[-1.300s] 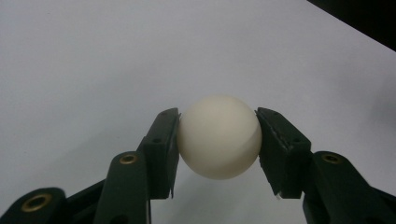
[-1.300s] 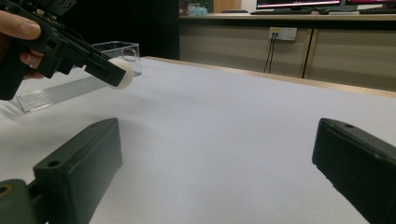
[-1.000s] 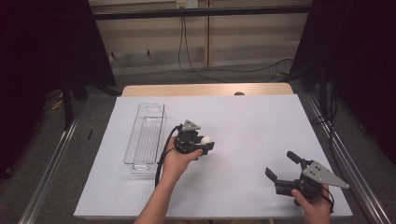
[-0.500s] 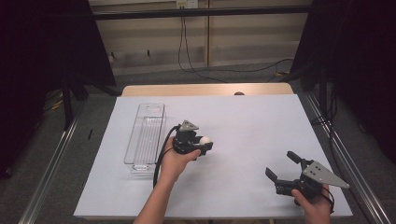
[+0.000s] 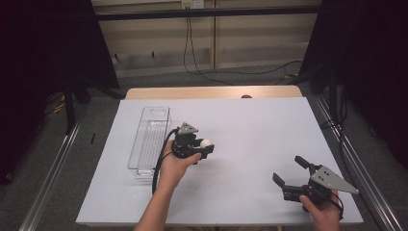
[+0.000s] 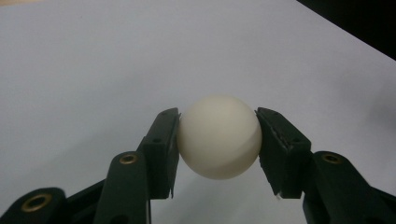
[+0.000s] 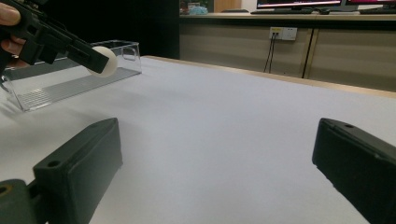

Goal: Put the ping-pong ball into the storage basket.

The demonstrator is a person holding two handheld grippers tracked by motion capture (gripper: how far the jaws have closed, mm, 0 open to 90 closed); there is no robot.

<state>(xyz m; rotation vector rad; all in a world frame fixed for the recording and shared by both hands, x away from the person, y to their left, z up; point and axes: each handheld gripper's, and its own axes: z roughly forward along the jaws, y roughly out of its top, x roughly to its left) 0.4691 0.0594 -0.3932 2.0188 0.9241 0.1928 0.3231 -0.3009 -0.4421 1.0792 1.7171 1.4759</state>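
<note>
**Between the Left Jaws, a White Ball**

Between the two black jaws of the left gripper (image 6: pixel 218 140) sits a small, smooth white ball (image 6: pixel 219 136), pinched at its widest part: in the left gripper view one pad presses on each side of it, and the ball stands clear above the white table cover (image 6: pixel 93 60), with a faint shadow of it on the sheet below. From the high view the left gripper (image 5: pixel 204 147) is held in the person's left hand (image 5: pixel 174 163) a little left of the table's middle, its jaws pointing toward the right edge, and the ball (image 5: pixel 206 143) shows as a pale dot at their tip. A black cable loops from the gripper's body down beside the forearm.

Just to the left of that hand lies a long, clear plastic tray (image 5: pixel 146 139), narrow and rectangular, set lengthwise on the cover and running away from the person. The right gripper view shows the ball (image 7: pixel 105 60) near the tray's (image 7: pixel 60 86) open end but not inside it.

Well apart, near the front right corner of the cover, the right gripper (image 5: pixel 291 170) rests in the person's right hand (image 5: pixel 323 211) with its jaws spread wide and nothing between them; its grey three-cornered plate points toward the table's right edge. Its own view looks across bare white sheet between the two parted black pads (image 7: pixel 79 168).
</note>
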